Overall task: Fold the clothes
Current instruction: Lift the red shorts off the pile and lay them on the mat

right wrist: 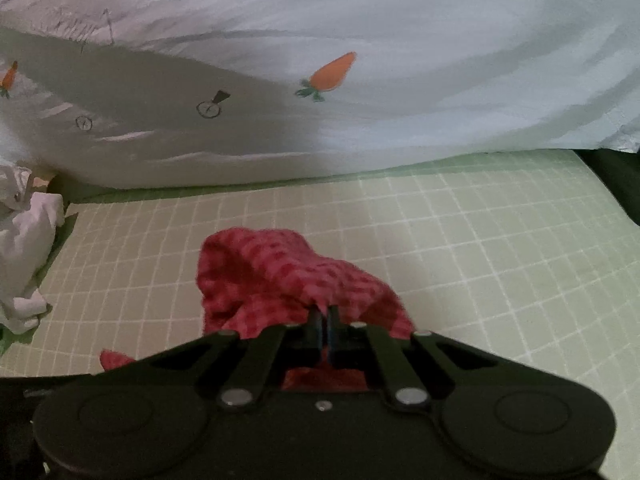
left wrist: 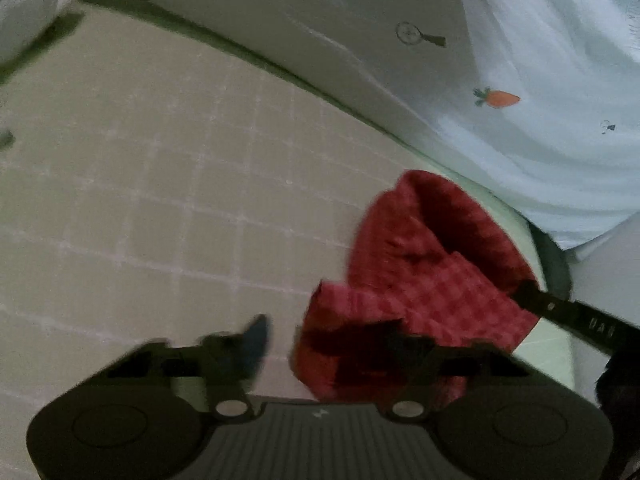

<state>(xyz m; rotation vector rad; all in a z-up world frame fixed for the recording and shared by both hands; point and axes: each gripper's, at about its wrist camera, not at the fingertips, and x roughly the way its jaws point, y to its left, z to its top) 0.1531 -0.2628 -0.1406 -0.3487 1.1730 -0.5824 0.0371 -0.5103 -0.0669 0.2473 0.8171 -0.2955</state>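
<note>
A red checked cloth (right wrist: 280, 280) hangs bunched over the green grid mat (right wrist: 480, 240). My right gripper (right wrist: 324, 316) is shut on its near edge and holds it up. In the left wrist view the same red cloth (left wrist: 432, 272) fills the lower right and drapes over my right-hand finger. My left gripper (left wrist: 332, 344) has its jaws apart; the left finger (left wrist: 256, 340) shows beside the cloth, the other is hidden under it. The right gripper's black finger (left wrist: 572, 316) reaches into the cloth from the right.
A large white fabric with carrot prints (right wrist: 332, 72) lies along the far side of the mat and also shows in the left wrist view (left wrist: 496, 98). Crumpled white cloth (right wrist: 24, 248) sits at the mat's left edge.
</note>
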